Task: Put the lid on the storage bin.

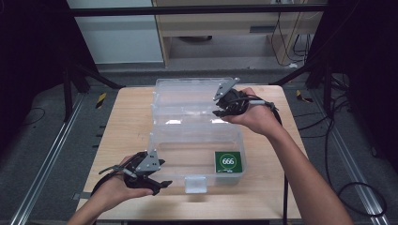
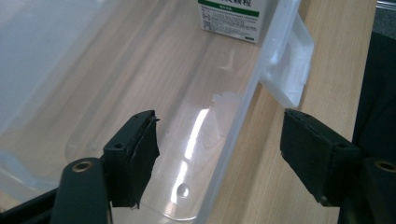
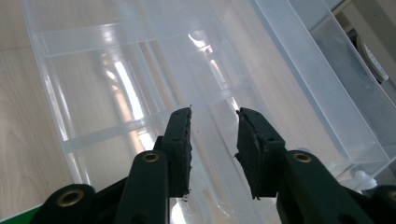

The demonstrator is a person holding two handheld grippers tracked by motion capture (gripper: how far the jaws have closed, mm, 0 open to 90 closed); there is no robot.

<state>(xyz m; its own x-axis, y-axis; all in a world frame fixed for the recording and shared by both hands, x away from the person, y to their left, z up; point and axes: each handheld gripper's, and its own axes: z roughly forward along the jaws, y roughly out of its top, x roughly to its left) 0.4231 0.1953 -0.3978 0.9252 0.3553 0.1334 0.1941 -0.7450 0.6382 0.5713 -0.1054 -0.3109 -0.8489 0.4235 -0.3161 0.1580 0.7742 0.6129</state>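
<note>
Clear plastic makes up the storage box [image 1: 195, 150], which sits open on a pale wooden desk [image 1: 126, 122] in the high view, its lid [image 1: 190, 101] folded back away from the person. The left hand-held gripper [image 1: 157, 183] hovers at the box's near left corner; the right hand-held gripper [image 1: 220, 111] sits over the lid's right part. A green carton [image 1: 228, 162] lies inside the box, well to the right of the left hand-held gripper.

In the left gripper view, the jaws stand wide apart and straddle the box's front wall [image 2: 233, 135], one pad inside the box and one outside, neither touching it. The white latch [image 2: 288, 70] hangs just ahead of the outer jaw.

In the right gripper view, the jaws are partly closed with a narrow gap, empty, poised just above a ridge of the lid [image 3: 140, 70].

The step looks like steadying the box and swinging the lid shut. To do it well, the left pads should pinch the wall squarely, short of the latch, before the right takes a firm hold on the lid, since thin slick plastic may slip.
</note>
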